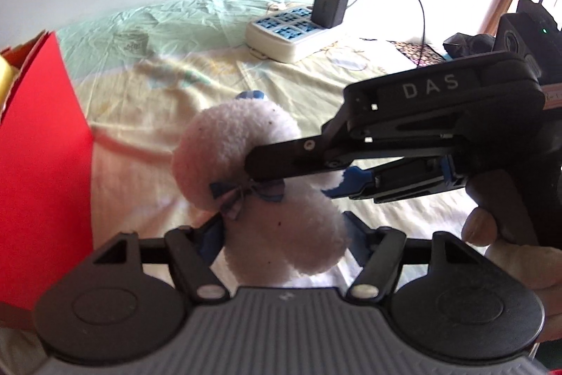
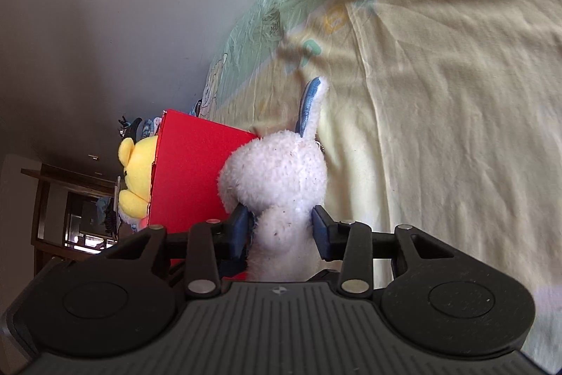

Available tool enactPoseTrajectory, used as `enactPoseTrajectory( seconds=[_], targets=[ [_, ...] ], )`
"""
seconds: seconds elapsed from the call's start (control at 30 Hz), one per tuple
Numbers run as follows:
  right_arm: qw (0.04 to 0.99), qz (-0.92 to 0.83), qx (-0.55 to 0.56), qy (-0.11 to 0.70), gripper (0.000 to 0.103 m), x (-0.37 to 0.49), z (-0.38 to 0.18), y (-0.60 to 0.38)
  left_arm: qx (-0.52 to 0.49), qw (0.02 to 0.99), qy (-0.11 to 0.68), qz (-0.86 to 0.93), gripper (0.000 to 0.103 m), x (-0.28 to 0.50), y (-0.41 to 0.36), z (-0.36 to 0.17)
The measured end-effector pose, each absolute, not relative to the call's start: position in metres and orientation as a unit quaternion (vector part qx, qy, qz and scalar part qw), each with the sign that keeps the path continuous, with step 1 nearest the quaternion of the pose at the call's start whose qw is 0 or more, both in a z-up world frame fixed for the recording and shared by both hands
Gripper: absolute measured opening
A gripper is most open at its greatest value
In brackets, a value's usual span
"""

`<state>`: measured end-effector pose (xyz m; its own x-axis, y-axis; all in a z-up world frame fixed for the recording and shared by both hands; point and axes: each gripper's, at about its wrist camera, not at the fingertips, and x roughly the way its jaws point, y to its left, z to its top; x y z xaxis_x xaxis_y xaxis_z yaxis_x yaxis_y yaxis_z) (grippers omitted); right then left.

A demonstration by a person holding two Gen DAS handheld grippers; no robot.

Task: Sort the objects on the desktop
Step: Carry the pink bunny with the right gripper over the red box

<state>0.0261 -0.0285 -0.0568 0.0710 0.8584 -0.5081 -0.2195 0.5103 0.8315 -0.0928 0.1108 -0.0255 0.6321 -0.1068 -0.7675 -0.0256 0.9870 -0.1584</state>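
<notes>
Left hand-held gripper (image 1: 282,234): jaws closed against white plush rabbit (image 1: 246,157), near red box (image 1: 42,143); power strip (image 1: 291,34) far right.
Right hand-held gripper (image 2: 281,227): clamped on rabbit's neck above the bed sheet (image 2: 456,94); yellow plush (image 2: 135,171) in box.

Home bedroom: cartoon bedsheet (image 2: 439,94), wooden furniture (image 2: 52,199)

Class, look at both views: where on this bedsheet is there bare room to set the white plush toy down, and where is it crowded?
Free: the yellow sheet between the red box and the power strip. Crowded: around the white plush toy, where the left gripper and right gripper meet beside the box, and the strip's corner with its charger.
</notes>
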Motion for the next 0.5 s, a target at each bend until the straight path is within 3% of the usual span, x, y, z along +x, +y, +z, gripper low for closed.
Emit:
enactPoseTrajectory(
  seconds=[0.5],
  targets=[
    [0.727,0.387,0.29,0.488,0.042,-0.049,0.005,-0.052,-0.061,0.925,0.363,-0.092,0.07,-0.16,0.099,0.028]
  ],
)
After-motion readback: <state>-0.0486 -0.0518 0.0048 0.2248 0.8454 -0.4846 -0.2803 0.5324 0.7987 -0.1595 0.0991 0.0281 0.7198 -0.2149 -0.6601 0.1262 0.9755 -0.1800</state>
